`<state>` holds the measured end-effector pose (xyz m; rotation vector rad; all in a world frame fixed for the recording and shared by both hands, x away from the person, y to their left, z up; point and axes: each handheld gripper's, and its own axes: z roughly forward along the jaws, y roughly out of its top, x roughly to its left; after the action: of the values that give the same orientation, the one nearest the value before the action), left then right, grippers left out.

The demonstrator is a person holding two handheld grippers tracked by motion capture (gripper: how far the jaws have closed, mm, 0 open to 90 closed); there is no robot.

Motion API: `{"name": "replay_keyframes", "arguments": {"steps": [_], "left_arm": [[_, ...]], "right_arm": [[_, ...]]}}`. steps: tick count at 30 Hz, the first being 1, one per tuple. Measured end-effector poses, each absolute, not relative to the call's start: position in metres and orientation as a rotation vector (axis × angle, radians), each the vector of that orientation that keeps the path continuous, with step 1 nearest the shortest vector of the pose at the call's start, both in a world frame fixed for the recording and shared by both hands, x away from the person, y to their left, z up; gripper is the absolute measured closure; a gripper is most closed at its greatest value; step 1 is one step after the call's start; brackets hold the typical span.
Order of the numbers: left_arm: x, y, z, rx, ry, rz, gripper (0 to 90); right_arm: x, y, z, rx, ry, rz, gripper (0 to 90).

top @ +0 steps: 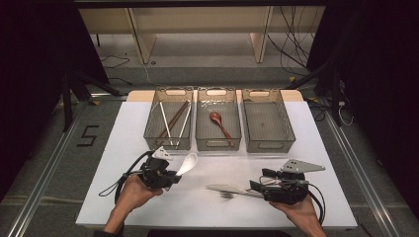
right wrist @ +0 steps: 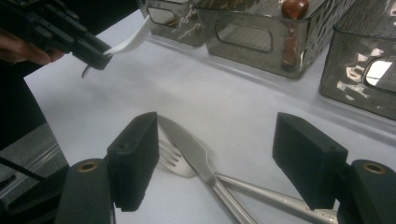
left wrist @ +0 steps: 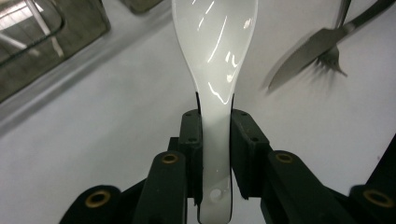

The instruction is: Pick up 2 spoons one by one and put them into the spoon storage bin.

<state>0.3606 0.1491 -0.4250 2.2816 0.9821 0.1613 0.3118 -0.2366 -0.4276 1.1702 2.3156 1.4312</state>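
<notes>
Left claw (left wrist: pixel 215 135) grips the white spoon (left wrist: pixel 212 60) by its handle, lifted off the bench (top: pixel 148 202); right claw (right wrist: pixel 219 163), open, straddles knife (right wrist: pixel 196 156) and fork (right wrist: pixel 175 161), both unsorted.

Left gripper (top: pixel 168 177): black body, grey three-cornered plate, looping black cable at 8 o'clock.
Right gripper (top: pixel 257 186): black blocky jaws, brass-ringed screw holes, grey plate, black cable.
</notes>
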Motion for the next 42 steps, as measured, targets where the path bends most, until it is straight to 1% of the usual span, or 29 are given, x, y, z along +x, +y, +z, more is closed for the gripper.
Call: {"name": "replay_keyframes", "arguments": {"steps": [13,22,42], "left_arm": [[0.399,0.134,-0.408,2.155,1.004,0.188,75.3],[0.425,0.12,-0.397,2.117,1.004,0.216,75.2],[0.469,0.084,-0.389,2.128,1.009,0.251,75.2]], "right_arm": [[0.311,-0.237,-0.428,1.162,2.317,1.436,32.2],[0.311,-0.238,-0.428,1.16,2.316,1.449,32.1],[0.311,-0.237,-0.43,1.158,2.328,1.451,32.2]]}}
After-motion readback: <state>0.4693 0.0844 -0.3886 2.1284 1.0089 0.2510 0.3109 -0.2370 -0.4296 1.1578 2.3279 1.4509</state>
